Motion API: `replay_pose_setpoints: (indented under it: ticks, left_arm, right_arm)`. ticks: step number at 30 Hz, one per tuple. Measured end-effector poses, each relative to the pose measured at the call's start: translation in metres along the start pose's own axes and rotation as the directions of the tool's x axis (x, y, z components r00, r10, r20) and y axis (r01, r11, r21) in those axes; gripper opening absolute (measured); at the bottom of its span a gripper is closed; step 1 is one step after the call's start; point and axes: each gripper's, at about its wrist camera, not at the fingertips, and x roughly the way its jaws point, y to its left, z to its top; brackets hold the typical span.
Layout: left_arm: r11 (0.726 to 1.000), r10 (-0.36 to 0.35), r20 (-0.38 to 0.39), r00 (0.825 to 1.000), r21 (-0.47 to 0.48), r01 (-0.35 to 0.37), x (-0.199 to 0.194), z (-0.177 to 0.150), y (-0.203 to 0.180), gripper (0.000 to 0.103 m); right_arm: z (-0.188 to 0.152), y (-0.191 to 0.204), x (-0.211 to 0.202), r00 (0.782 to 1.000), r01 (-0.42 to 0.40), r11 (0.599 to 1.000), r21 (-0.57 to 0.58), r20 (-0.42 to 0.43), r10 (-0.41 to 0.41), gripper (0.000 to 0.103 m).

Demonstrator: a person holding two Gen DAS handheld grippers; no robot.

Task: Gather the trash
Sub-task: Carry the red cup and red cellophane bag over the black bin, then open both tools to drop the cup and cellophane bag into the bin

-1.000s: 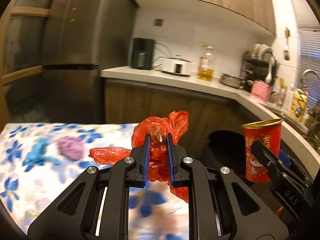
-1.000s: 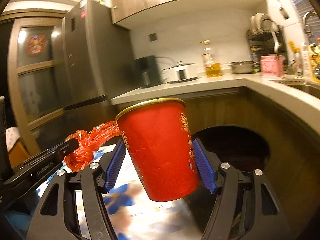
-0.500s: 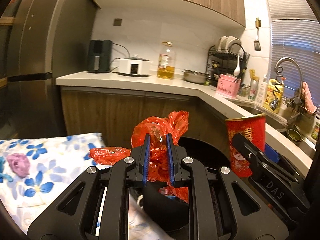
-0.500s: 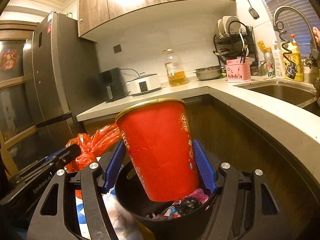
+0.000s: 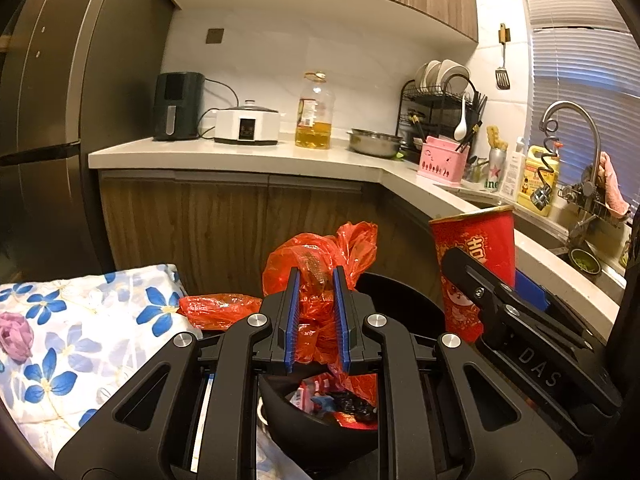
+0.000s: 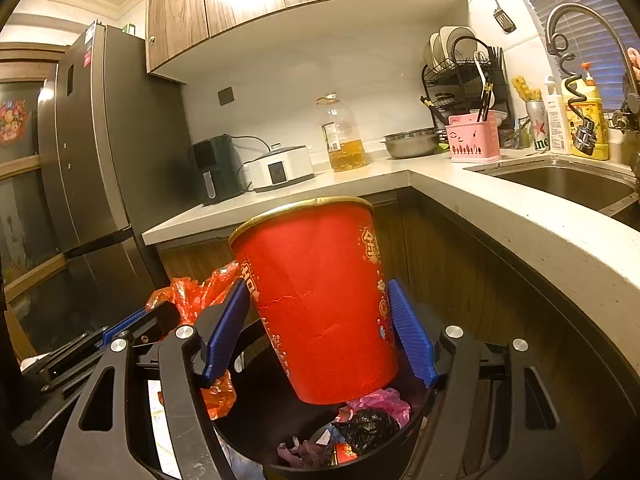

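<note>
My left gripper [image 5: 316, 280] is shut on a crumpled red plastic bag [image 5: 320, 256] and holds it over the near rim of a black trash bin [image 5: 396, 292]. The bag also shows in the right wrist view [image 6: 192, 292]. My right gripper [image 6: 320, 308] is shut on a red paper cup [image 6: 320, 300] with a gold rim, held upright above the bin [image 6: 424, 404]. The cup also shows in the left wrist view [image 5: 476, 260], to the right of the bag. The bin holds pink, black and red scraps [image 6: 368, 420].
A table with a blue-flower cloth [image 5: 80, 328] lies left of the bin, a purple crumpled lump [image 5: 16, 334] on it. An L-shaped counter [image 5: 240, 152] with appliances, oil bottle and dish rack runs behind. A sink [image 6: 568, 184] is at right, a fridge [image 6: 100, 180] at left.
Both grippers have swung right, away from the flowered table, and now hang over the black bin. The bag and the cup stay gripped as before.
</note>
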Motion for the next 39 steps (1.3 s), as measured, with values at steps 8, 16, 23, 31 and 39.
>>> replay_pose_setpoints:
  ticks: [8, 16, 23, 31, 39]
  left_arm:
    - [1.0, -0.013, -0.021, 1.0, 0.009, 0.013, 0.01, -0.002, -0.001, 0.016]
    - [1.0, -0.016, -0.033, 0.999, 0.006, 0.017, 0.016, -0.004, -0.003, 0.017]
    - [1.0, -0.027, -0.05, 0.998, 0.009, 0.027, 0.022, -0.006, -0.004, 0.02]
    - [1.0, -0.017, -0.064, 0.998, 0.009, 0.018, 0.025, -0.01, -0.002, 0.045]
    - [1.0, 0.016, -0.064, 0.998, -0.001, -0.016, 0.016, -0.017, 0.005, 0.072]
  right_arm:
    - [0.003, 0.0, 0.005, 1.0, 0.007, 1.0, -0.004, 0.005, -0.007, 0.07]
    - [0.003, -0.004, 0.013, 1.0, 0.006, 1.0, -0.001, -0.004, -0.006, 0.07]
    - [0.004, -0.008, 0.018, 1.0, -0.003, 1.0, 0.002, -0.011, 0.003, 0.083]
    - [0.005, -0.021, 0.013, 1.0, 0.024, 0.999, 0.038, -0.003, -0.024, 0.084]
    - [0.005, -0.022, 0.007, 0.999, 0.039, 0.998, 0.046, 0.001, -0.039, 0.084]
